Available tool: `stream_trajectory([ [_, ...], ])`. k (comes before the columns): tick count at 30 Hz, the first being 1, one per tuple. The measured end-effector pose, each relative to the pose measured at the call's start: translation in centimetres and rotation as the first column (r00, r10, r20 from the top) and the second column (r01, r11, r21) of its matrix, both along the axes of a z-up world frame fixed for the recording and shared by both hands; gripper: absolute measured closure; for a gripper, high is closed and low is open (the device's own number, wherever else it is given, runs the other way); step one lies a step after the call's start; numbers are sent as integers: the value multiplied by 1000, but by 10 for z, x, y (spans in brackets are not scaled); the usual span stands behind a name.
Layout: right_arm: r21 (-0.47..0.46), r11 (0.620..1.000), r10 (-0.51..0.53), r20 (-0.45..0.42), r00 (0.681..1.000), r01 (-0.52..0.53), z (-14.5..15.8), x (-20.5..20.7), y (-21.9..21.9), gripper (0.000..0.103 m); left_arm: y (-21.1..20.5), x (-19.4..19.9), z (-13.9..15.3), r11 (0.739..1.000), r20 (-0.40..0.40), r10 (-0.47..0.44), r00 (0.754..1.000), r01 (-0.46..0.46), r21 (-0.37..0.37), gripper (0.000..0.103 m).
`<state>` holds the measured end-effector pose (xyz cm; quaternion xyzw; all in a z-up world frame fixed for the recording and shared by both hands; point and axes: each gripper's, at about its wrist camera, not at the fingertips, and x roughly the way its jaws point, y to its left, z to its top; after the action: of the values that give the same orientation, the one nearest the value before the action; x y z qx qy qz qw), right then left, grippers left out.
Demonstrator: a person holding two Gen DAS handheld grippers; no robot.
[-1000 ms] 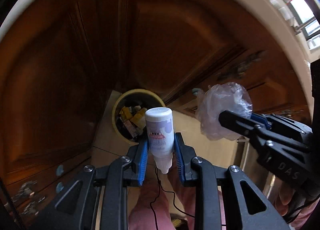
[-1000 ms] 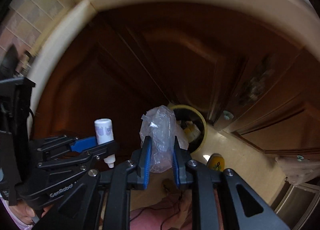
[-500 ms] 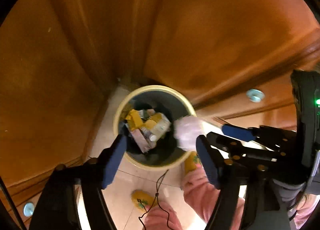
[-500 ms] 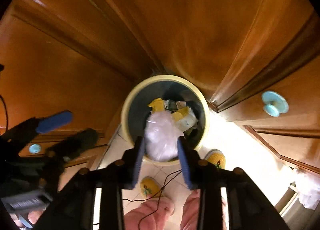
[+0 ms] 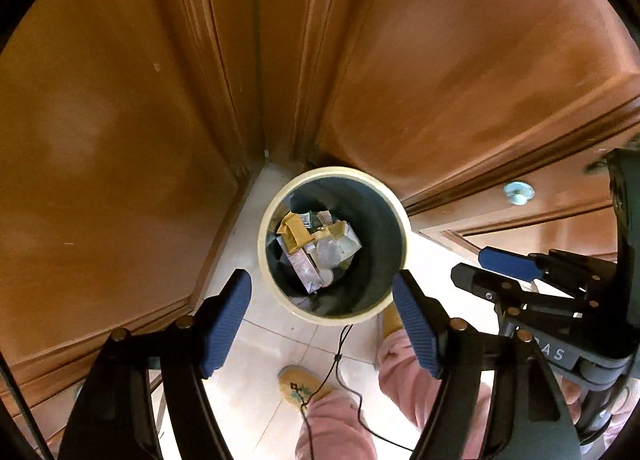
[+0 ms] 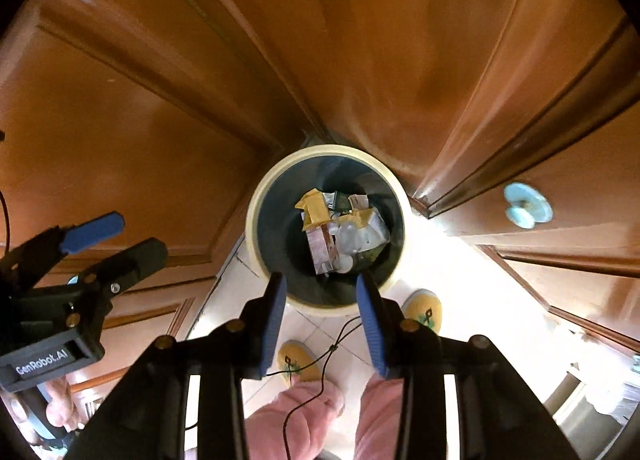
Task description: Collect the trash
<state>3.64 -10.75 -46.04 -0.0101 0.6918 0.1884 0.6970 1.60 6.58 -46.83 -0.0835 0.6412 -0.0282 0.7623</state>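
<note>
Bin [image 5: 402,225] base lost under the trash [image 5: 316,246]; near rim partly covered by the right gripper [image 6: 322,302] fingers in the right wrist view, and single items in the heap are too small and jumbled to name, perhaps a clear bag among cartons. Left gripper [image 5: 322,322] bodies cut off by the lower frame edge in both views, fisheye corners black. Legs [image 6: 316,416] cut at the bottom edge, one slipper [image 5: 390,318] mostly hidden behind a left finger [image 5: 416,334], cable [image 5: 340,352] ends out of sight.
</note>
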Motion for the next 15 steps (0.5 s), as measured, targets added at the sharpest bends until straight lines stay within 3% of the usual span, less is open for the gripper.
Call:
stream_trajectory([
  [10,-4,999,42,83,996,-42,131,-13,-1,66,-3,-14,143,998,92,-58,994,56,23,31],
  [15,4,1000,12,167,986,-13,208,-18,-12,66,-12,-18,231,991,193,-129,973,117,70,28],
])
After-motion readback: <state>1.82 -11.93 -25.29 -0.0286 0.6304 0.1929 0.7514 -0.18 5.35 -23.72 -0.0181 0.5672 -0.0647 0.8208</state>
